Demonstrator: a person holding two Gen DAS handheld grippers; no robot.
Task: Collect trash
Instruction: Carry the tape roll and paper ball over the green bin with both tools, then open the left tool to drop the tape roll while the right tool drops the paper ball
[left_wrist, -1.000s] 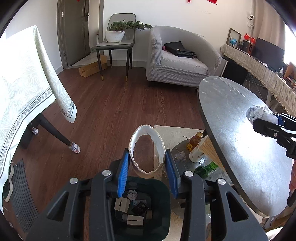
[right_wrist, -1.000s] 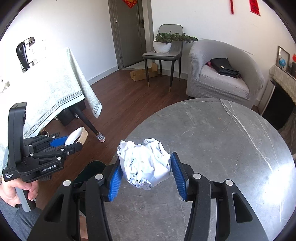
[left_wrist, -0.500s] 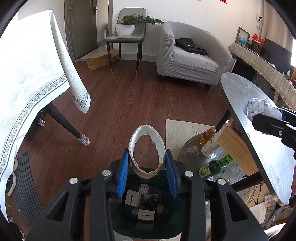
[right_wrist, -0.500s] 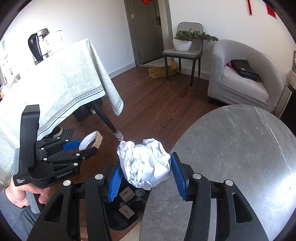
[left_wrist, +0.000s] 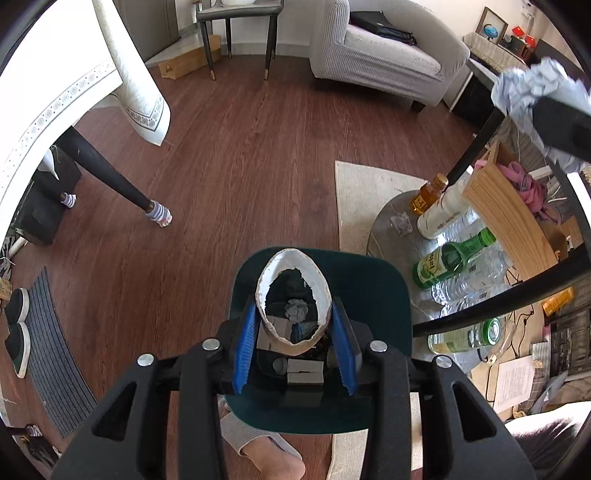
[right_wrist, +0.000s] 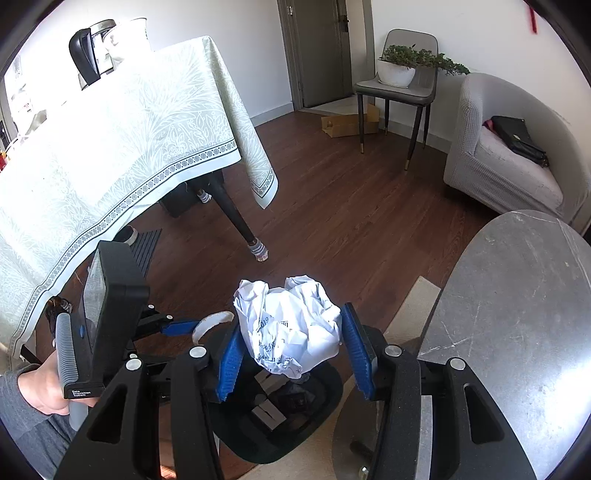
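Torn white cardboard ring (left_wrist: 292, 299) pinched by left gripper (left_wrist: 293, 341) over dark green bin (left_wrist: 373, 284), crumpled printed paper ball (right_wrist: 290, 328) clamped in right gripper (right_wrist: 291, 354), bin (right_wrist: 317, 417) beneath

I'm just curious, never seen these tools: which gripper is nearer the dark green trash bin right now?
Left. The left gripper, holding a paper ring, hangs low over the trash bin; the right gripper, holding crumpled paper, is higher.

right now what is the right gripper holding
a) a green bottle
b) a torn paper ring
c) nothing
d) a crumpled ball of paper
d: in the right wrist view the right gripper has its blue pads pressed on both sides of a crumpled ball of paper, above the dark bin.
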